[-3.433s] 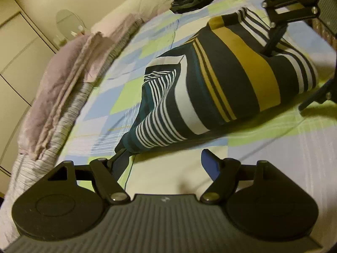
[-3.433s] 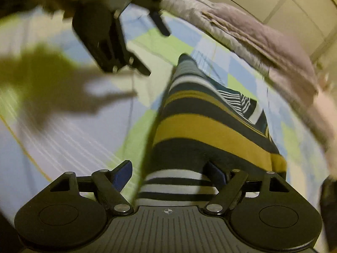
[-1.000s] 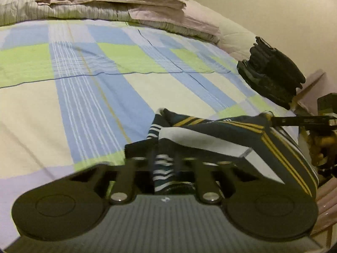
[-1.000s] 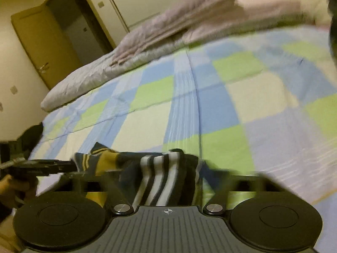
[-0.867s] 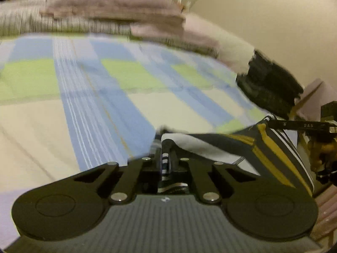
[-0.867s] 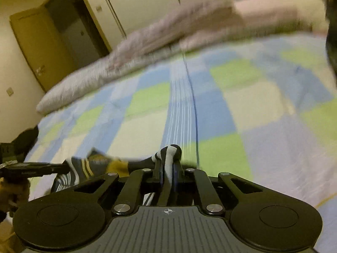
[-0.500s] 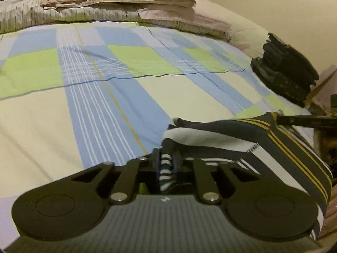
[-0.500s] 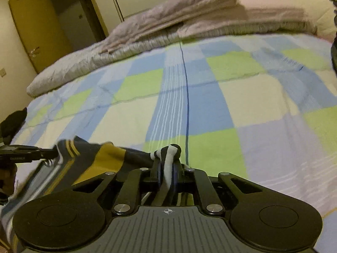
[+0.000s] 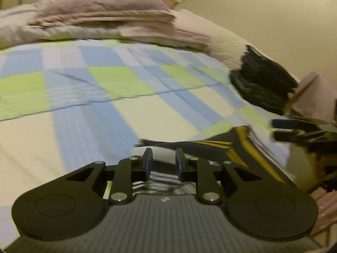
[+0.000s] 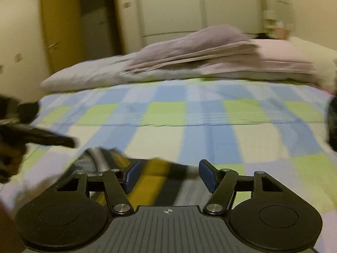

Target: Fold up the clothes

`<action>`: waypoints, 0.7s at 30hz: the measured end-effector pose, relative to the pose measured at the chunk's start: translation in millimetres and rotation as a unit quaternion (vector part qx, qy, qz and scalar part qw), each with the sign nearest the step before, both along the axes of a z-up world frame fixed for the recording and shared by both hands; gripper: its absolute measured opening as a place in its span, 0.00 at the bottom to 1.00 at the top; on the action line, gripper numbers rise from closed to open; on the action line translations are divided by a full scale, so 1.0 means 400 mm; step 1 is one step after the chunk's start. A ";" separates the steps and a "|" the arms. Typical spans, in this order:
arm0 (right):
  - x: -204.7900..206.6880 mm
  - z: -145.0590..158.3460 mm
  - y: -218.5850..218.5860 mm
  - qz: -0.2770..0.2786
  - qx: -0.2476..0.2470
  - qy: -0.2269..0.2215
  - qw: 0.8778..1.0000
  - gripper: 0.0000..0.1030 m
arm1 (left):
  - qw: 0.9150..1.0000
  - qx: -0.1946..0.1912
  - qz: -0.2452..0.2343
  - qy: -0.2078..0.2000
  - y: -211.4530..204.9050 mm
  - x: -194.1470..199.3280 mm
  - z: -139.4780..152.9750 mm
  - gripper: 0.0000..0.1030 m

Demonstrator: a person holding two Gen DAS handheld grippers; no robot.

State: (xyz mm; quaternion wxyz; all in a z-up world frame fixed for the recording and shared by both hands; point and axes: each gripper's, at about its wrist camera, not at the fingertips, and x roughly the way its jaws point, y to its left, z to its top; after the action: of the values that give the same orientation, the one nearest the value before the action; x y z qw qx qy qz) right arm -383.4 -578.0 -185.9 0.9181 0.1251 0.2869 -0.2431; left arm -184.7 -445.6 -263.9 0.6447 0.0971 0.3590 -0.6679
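A striped garment (image 9: 238, 147) in dark teal, mustard and white lies folded at the near edge of the checked bed sheet (image 9: 105, 109). My left gripper (image 9: 162, 164) is open, its blue pads apart just above the garment's white band. My right gripper (image 10: 168, 176) is open wide over the garment's mustard stripe (image 10: 147, 185). Neither holds cloth. The right gripper also shows at the right of the left wrist view (image 9: 294, 128), and the left gripper at the left of the right wrist view (image 10: 42, 139). Both views are blurred.
Folded mauve blankets (image 9: 105, 19) and a striped duvet lie along the far side of the bed (image 10: 189, 59). A pile of dark clothes (image 9: 263, 88) sits at the bed's right edge. Wardrobe doors and a wooden door (image 10: 63, 27) stand behind.
Both grippers were shut on the garment's ends half a second ago; now both have opened and let go. The garment has dropped flat onto the sheet and the grippers have drawn back slightly.
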 end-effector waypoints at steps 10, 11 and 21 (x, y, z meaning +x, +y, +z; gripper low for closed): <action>0.179 -0.171 -0.148 0.021 0.087 0.077 0.993 0.47 | 0.999 0.043 -0.006 -0.004 -0.103 0.003 -0.114 0.11; 0.174 -0.173 -0.158 0.022 0.095 0.071 0.993 0.47 | 0.999 0.042 -0.004 -0.001 -0.105 0.007 -0.119 0.11; 0.074 -0.091 -0.086 -0.013 0.062 0.084 0.994 0.48 | 0.997 0.056 0.027 -0.043 -0.043 -0.012 -0.052 0.08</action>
State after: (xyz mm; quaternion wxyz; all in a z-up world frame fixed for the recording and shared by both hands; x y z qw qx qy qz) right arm -353.8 -612.6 -222.2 0.8780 0.1643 0.3762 -0.2462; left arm -189.6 -462.8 -284.9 0.6710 0.1515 0.3701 -0.6244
